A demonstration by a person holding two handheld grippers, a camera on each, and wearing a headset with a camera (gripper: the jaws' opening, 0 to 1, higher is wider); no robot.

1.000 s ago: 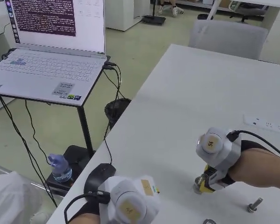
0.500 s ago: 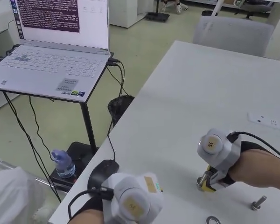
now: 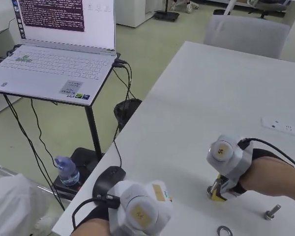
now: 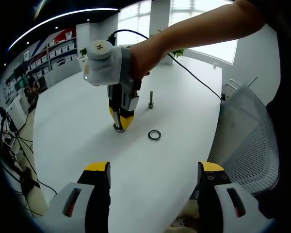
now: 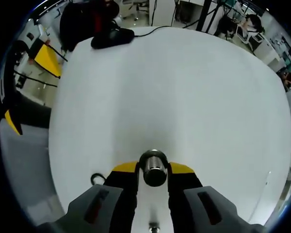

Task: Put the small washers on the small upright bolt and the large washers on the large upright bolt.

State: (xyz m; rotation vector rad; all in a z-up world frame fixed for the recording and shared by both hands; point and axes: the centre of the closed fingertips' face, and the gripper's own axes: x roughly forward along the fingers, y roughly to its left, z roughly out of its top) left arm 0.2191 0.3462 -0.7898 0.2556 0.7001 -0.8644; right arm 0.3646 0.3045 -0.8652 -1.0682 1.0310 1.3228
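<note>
Jaws of right gripper (image 5: pixel 154 175) tight around large bolt (image 5: pixel 154 164), nose-down; those of left gripper (image 4: pixel 154 168) wide apart.

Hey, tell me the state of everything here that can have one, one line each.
left tool: open, nothing between its jaws.
right tool: shut.
gripped bolt: clamped between the right tool's jaws.
small bolt: upright, free.
washer: lying flat, on no bolt.
laptop: open, screen on.
</note>
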